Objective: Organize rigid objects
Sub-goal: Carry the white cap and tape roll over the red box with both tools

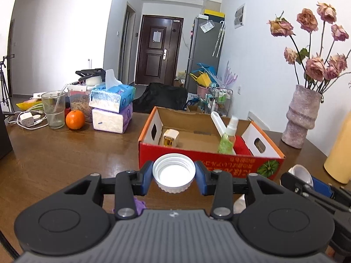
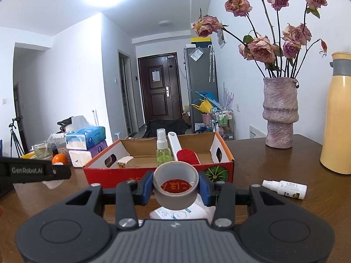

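— Why is the box set so close to your edge of the table?

— So both loads reach it. One cardboard box (image 2: 158, 176) sits mid-table (image 2: 274, 168), already holding one green spray bottle (image 2: 163, 151), one red brush (image 2: 186, 153) and one small capped jar (image 1: 170, 137).

— And your hands?

— My right gripper (image 2: 176, 186) is clamped on one tape roll (image 2: 175, 185); my left gripper (image 1: 174, 176) pinches one white lid (image 1: 174, 175) (both just short of the box's near wall). One white bottle (image 2: 285, 189) lies on the table near the right edge.
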### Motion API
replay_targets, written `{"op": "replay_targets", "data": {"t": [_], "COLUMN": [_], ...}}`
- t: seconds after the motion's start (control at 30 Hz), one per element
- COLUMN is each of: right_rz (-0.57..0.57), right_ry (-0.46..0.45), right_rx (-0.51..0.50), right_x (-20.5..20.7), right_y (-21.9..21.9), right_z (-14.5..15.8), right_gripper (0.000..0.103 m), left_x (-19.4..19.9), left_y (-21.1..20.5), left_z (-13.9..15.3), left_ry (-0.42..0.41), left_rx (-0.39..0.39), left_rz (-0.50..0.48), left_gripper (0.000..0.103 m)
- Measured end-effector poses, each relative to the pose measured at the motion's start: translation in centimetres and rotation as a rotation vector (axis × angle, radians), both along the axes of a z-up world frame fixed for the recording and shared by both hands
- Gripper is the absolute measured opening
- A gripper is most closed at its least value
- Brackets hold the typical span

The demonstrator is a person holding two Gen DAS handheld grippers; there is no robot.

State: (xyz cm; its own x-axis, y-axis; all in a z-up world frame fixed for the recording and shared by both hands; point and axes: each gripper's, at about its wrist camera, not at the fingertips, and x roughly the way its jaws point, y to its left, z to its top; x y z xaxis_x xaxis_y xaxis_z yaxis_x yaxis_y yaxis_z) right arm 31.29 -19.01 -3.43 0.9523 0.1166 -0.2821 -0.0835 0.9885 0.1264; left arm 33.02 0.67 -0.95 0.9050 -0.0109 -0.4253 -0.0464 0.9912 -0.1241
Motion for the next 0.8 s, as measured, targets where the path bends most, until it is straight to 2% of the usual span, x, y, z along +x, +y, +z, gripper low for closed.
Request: {"op": "replay_targets", "data": {"t": [0.3, 0.8], "right_rz": [0.003, 0.036], "right_ry": [-0.011, -0.009], "right_rx": [-0.014, -0.013], "right_x": [2.3, 7.6], "right_y": [0.5, 1.4], "right_z": [0.6, 0.5], "right_gripper": [0.042, 0.042], "left_x": [2.7, 7.6], "left_y": [0.0, 0.7], "left_z": [0.4, -0.3], "left_ry": [-0.008, 0.024], "left_rx": [-0.019, -0.046], "left_rz": [0.008, 0.024], "left_gripper": [0.041, 0.041]}}
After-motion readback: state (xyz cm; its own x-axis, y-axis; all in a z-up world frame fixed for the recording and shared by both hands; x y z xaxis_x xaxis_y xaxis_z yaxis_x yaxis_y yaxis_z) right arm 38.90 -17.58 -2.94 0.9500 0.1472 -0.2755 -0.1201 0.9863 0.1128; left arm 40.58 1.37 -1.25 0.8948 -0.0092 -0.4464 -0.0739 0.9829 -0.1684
